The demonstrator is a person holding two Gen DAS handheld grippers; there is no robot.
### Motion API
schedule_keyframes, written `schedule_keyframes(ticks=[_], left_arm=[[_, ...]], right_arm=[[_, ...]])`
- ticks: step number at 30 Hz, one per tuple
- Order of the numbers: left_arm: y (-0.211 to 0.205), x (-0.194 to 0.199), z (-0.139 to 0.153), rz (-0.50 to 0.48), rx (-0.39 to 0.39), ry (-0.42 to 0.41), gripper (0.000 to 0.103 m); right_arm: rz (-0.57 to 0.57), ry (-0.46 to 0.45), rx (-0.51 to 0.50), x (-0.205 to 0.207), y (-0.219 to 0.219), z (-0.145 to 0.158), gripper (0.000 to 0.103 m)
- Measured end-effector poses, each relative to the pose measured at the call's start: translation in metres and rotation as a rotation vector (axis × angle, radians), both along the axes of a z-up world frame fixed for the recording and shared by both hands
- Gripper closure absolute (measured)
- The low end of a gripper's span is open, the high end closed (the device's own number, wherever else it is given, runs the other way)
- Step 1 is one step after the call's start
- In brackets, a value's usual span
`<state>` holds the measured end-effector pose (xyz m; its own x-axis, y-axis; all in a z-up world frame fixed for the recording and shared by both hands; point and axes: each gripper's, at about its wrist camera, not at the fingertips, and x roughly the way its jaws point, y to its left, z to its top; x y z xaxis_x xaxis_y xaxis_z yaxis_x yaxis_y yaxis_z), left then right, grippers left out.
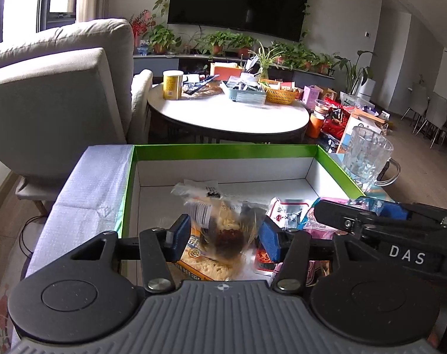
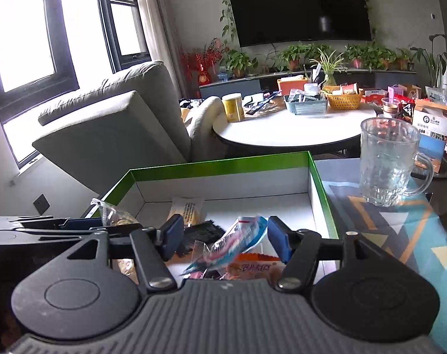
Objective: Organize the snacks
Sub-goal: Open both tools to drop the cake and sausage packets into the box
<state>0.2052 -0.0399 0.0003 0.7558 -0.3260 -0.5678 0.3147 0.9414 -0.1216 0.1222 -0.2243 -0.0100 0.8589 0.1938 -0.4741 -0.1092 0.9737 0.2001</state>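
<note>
Both sets of jaws wide open over the green box [image 1: 223, 151]. Clear pastry packet [image 1: 223, 230] dead centre between left gripper [image 1: 222, 237] pads (long axis running away). Blue-pink wrapper [image 2: 235, 240] slanting across right gripper [image 2: 223, 240].

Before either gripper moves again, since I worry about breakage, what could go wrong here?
1. The clear glass mug stands just outside the green-rimmed white box, near the right gripper; a wide swing might knock it over.
2. Both grippers work close together over the box; the left gripper could bump the right one.
3. The transparent pastry packet between the left fingers looks loosely placed, jaws wide, so it may slip.
</note>
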Motion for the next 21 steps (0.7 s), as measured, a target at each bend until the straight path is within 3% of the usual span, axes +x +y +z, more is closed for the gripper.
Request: schedule_keyframes(ticks=[11,21], left_arm=[[0.024,-0.035,0.013,0.047,-0.01,-0.029,0.054],[0.045,-0.083,0.001,0.027,0.003,0.027,0.052]], right_arm=[[-0.016,-0.018,0.0,-0.047,-0.01,0.005,0.059],[-0.032,0.023,-0.013,-0.083,-0.018,-0.008,0.059]])
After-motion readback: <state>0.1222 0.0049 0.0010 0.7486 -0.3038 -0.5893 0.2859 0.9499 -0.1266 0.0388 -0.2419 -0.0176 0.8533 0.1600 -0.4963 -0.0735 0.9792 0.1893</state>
